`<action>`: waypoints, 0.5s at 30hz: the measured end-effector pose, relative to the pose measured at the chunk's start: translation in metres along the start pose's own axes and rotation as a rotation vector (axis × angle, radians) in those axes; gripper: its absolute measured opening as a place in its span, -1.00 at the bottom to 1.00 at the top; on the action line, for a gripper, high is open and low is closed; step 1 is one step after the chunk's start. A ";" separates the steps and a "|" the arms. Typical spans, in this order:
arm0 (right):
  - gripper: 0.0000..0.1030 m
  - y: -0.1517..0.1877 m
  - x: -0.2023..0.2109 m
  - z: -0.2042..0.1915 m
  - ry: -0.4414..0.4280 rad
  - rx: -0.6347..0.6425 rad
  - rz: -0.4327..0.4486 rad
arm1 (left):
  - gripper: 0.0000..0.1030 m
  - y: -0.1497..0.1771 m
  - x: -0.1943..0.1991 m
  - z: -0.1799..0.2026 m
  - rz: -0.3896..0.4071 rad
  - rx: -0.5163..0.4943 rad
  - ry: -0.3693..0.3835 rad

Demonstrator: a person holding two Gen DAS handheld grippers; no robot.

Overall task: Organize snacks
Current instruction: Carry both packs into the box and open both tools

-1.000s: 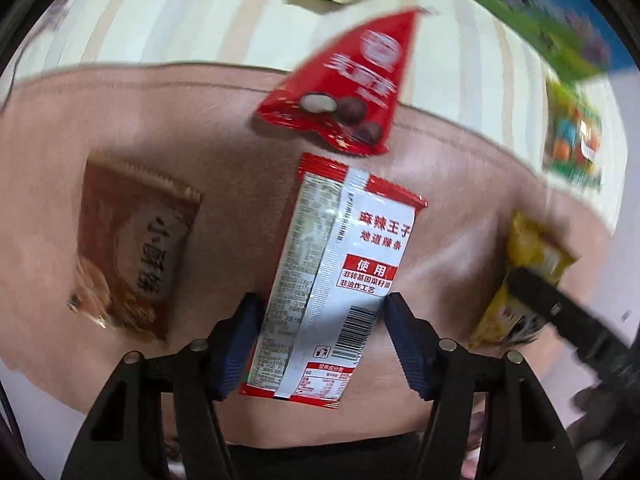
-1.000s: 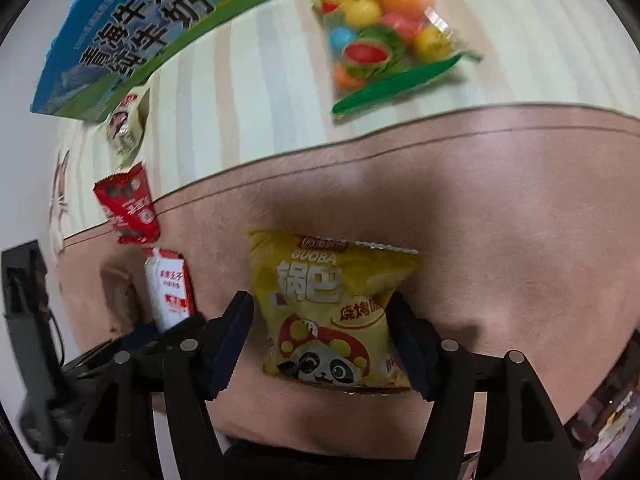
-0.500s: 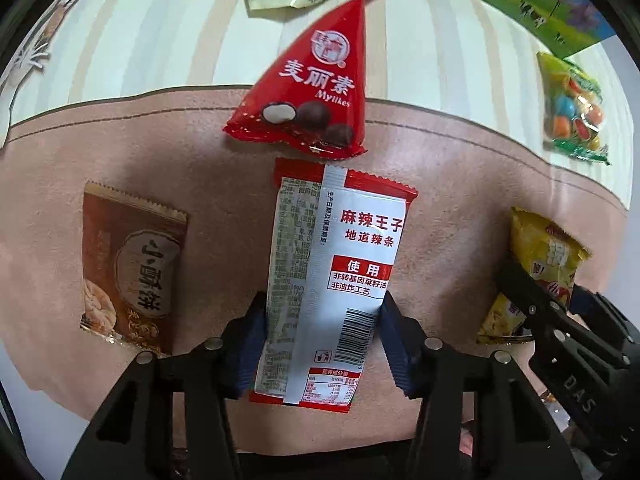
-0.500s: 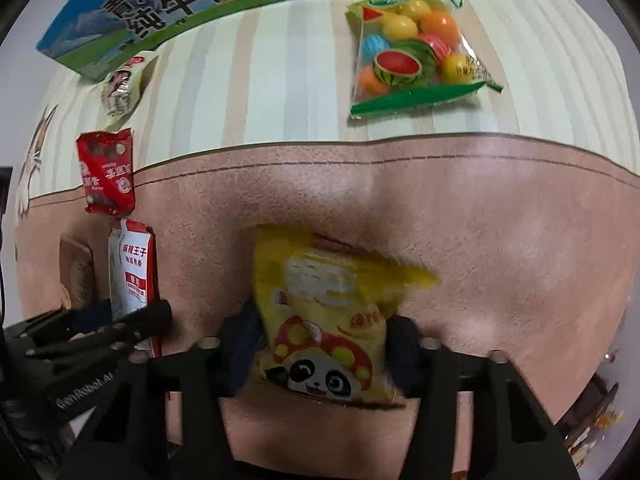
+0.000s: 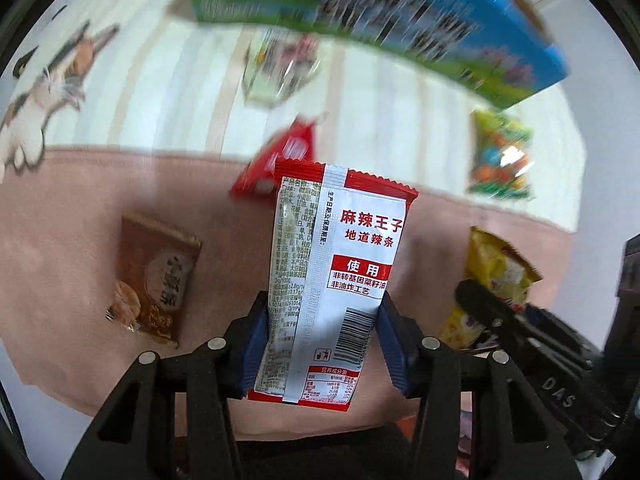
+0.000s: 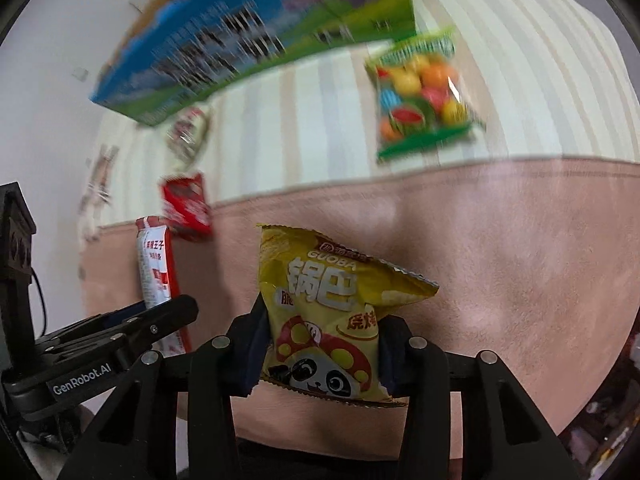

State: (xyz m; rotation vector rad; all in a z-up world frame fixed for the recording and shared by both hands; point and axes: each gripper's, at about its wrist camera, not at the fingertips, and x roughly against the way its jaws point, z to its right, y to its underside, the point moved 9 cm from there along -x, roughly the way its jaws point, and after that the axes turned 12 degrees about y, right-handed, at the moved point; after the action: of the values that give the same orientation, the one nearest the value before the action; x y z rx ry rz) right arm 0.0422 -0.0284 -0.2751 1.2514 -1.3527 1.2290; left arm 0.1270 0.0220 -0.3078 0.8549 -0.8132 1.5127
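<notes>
My left gripper (image 5: 326, 340) is shut on the lower part of a red-and-white spicy-strip packet (image 5: 340, 264) and holds it upright above the pink mat (image 5: 72, 240). My right gripper (image 6: 322, 344) pinches a yellow panda crisp bag (image 6: 332, 292), also raised off the mat; its jaws are still closing and the bag crumples between the blue pads. Each wrist view shows the other gripper at its edge: the right one with the yellow bag (image 5: 496, 268), the left one with the red-and-white packet (image 6: 154, 264).
On the mat lies a brown packet (image 5: 154, 276), with a red triangular packet (image 5: 280, 156) at its far edge. Beyond, on the striped cloth, are a fruit-candy bag (image 6: 420, 96), a pale green packet (image 5: 280, 68) and a blue-green milk box (image 5: 360, 12).
Both grippers closed on their packets and rose, lifting them off the mat. The view now reaches farther back, taking in the milk box.
</notes>
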 end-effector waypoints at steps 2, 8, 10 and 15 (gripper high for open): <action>-0.08 -0.010 0.019 -0.003 -0.034 -0.001 0.024 | -0.06 -0.011 0.021 0.015 0.035 -0.021 0.028; -0.08 -0.057 0.073 -0.012 -0.110 -0.021 0.118 | -0.06 -0.045 0.074 0.053 0.120 -0.081 0.104; -0.08 -0.077 0.092 -0.013 -0.125 -0.023 0.151 | -0.06 -0.065 0.079 0.070 0.138 -0.089 0.132; -0.08 -0.131 0.123 -0.016 -0.123 -0.030 0.213 | -0.06 -0.119 0.093 0.095 0.171 -0.114 0.154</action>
State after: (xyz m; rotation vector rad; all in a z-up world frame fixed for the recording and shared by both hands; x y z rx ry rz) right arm 0.1619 -0.0252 -0.1399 1.2016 -1.6215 1.2885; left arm 0.2452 -0.0026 -0.1765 0.5895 -0.8666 1.6431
